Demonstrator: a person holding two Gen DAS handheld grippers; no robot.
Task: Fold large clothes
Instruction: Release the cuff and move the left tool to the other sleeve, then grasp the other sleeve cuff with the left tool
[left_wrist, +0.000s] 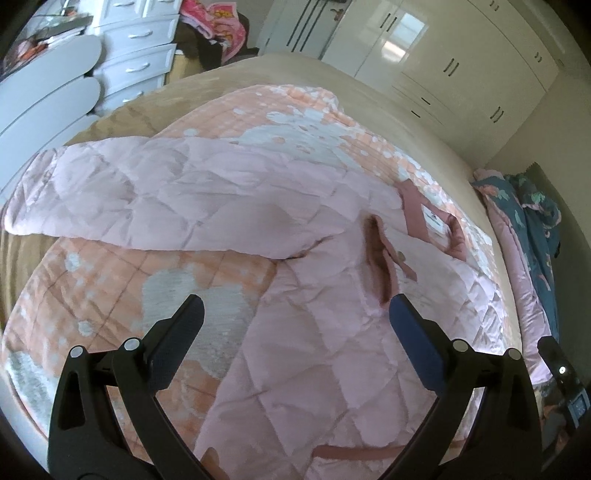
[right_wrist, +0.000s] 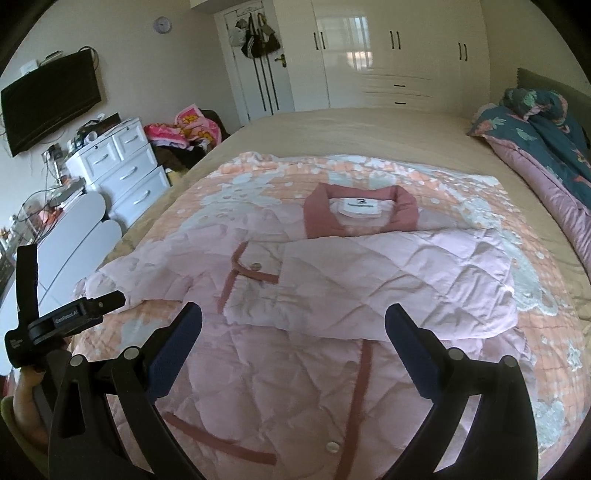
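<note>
A pale pink quilted jacket (right_wrist: 332, 280) with dark pink trim and collar (right_wrist: 360, 214) lies front-up on an orange patterned quilt (right_wrist: 461, 206) on the bed. Its right sleeve is folded across the chest; its left sleeve (left_wrist: 129, 195) stretches out sideways. My left gripper (left_wrist: 295, 317) is open and empty, hovering above the jacket's lower body (left_wrist: 314, 350). My right gripper (right_wrist: 293, 325) is open and empty above the jacket's lower front. The left gripper also shows at the left edge of the right wrist view (right_wrist: 107, 301).
The beige bed (right_wrist: 351, 129) extends beyond the quilt. A teal floral duvet (right_wrist: 543, 125) lies at the head end. White drawers (right_wrist: 122, 166), a wall TV (right_wrist: 51, 99) and a pile of pink clothes (right_wrist: 184, 129) stand left. White wardrobes (right_wrist: 399, 51) line the far wall.
</note>
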